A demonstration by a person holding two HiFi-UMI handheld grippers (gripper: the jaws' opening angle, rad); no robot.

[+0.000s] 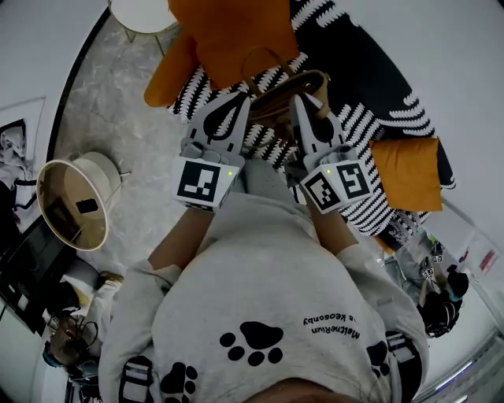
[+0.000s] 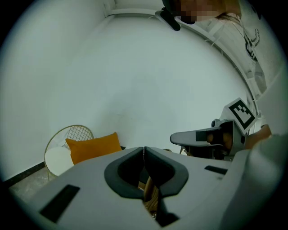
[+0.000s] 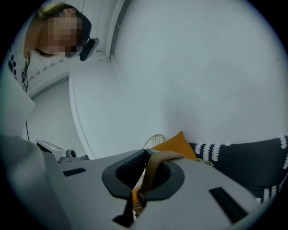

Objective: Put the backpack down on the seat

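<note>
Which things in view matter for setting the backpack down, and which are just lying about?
In the job:
- backpack
- left gripper and right gripper, each shut on a strap
- sofa, the seat to land on

Lying about:
- cushion on the sofa
- round table
- white chair

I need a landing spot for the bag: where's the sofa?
In the head view the sofa lies straight ahead, running from top centre to the right edge, between the left cushion and the right cushion, both orange.
</note>
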